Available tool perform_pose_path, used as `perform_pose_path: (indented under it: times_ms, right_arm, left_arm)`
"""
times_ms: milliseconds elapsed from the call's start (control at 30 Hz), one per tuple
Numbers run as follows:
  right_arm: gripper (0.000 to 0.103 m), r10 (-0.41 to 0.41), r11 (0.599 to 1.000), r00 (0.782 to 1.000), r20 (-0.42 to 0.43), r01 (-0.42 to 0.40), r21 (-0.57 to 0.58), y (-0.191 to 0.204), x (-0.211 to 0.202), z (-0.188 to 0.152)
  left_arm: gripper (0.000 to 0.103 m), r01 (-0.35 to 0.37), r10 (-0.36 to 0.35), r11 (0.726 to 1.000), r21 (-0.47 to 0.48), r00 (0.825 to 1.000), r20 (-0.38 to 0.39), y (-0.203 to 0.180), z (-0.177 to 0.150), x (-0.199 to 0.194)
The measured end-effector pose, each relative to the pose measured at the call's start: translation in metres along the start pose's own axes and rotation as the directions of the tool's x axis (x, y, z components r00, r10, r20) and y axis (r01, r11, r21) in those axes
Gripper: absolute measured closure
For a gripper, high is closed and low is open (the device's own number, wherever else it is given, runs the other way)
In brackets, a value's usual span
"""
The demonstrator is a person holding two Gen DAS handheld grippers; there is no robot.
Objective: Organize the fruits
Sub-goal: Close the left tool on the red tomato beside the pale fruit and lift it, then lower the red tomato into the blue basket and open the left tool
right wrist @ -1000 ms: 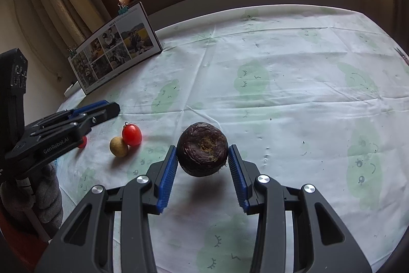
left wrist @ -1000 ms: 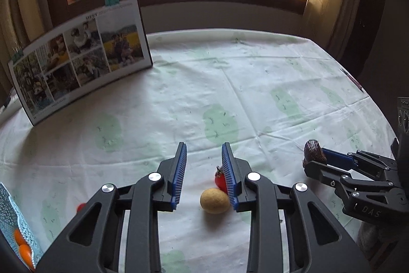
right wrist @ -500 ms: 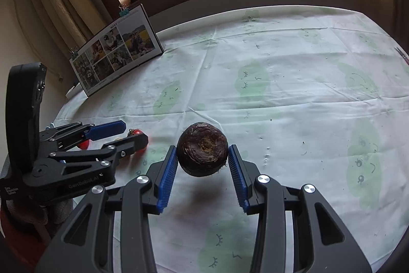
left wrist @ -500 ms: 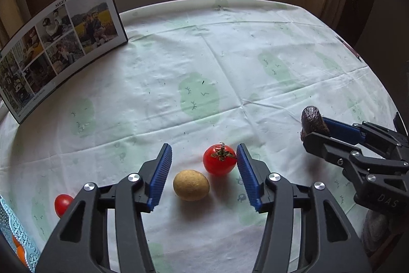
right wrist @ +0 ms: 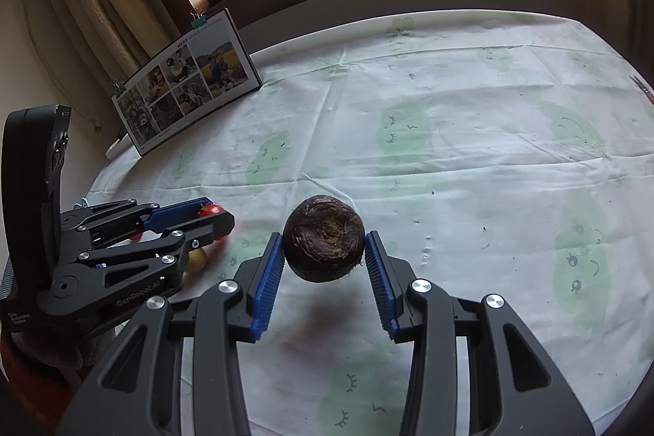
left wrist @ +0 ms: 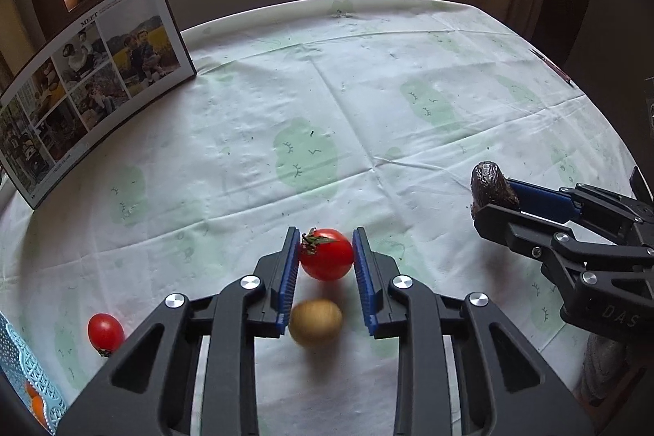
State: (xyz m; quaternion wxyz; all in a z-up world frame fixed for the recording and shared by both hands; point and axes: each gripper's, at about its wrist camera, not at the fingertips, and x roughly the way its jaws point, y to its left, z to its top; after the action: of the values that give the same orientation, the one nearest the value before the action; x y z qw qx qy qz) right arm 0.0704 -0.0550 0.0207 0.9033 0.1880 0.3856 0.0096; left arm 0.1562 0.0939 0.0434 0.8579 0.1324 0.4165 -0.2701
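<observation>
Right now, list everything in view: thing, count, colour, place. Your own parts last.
large tomato: 1, red, between the left gripper's pads
small tomato: 1, red, on the cloth, near left
round fruit: 1, yellow-brown, on the cloth below the large tomato
dark fruit: 1, brown-black, in the right gripper
basket: 1, light blue, left edge, orange fruit inside
photo board: 1, clipped, standing far left
tablecloth: 1, white with green patches
left gripper: black, blue pads
right gripper: black, blue pads
</observation>
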Motion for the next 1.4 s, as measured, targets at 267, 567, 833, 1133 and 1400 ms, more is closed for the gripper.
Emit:
perform_pose_path:
  times_ms: [267, 567, 833, 1133, 1400]
  right_arm:
    - [0.062, 0.002, 1.0, 1.0, 0.007, -0.002, 0.002, 0.0, -0.002, 0.001]
    - [0.062, 0.014, 1.0, 1.0, 0.022, -0.014, -0.008, 0.002, -0.006, 0.002]
    - [0.062, 0.022, 0.999, 0.999, 0.035, -0.022, -0.026, 0.011, -0.009, -0.001]
    - [0.062, 0.058, 0.997, 0.998, 0.04, -0.056, -0.052, 0.033, -0.019, -0.008]
    - [0.062, 0.09, 0.993, 0.996, 0.025, -0.087, -0.081, 0.06, -0.019, -0.014]
  left_arm:
    - [0.076, -0.003, 0.007, 0.998, -0.066, 0.998, 0.069, 0.013, 0.006, -0.024]
    - [0.076, -0.033, 0.062, 0.983, -0.179, 0.986, 0.155, 0.044, -0.002, -0.069]
    - [0.076, -0.091, 0.154, 0.953, -0.289, 0.967, 0.202, 0.083, -0.028, -0.11]
    - [0.076, -0.175, 0.273, 0.895, -0.41, 0.942, 0.194, 0.134, -0.077, -0.148]
    - [0.076, -0.226, 0.342, 0.831, -0.509, 0.928, 0.146, 0.181, -0.117, -0.165]
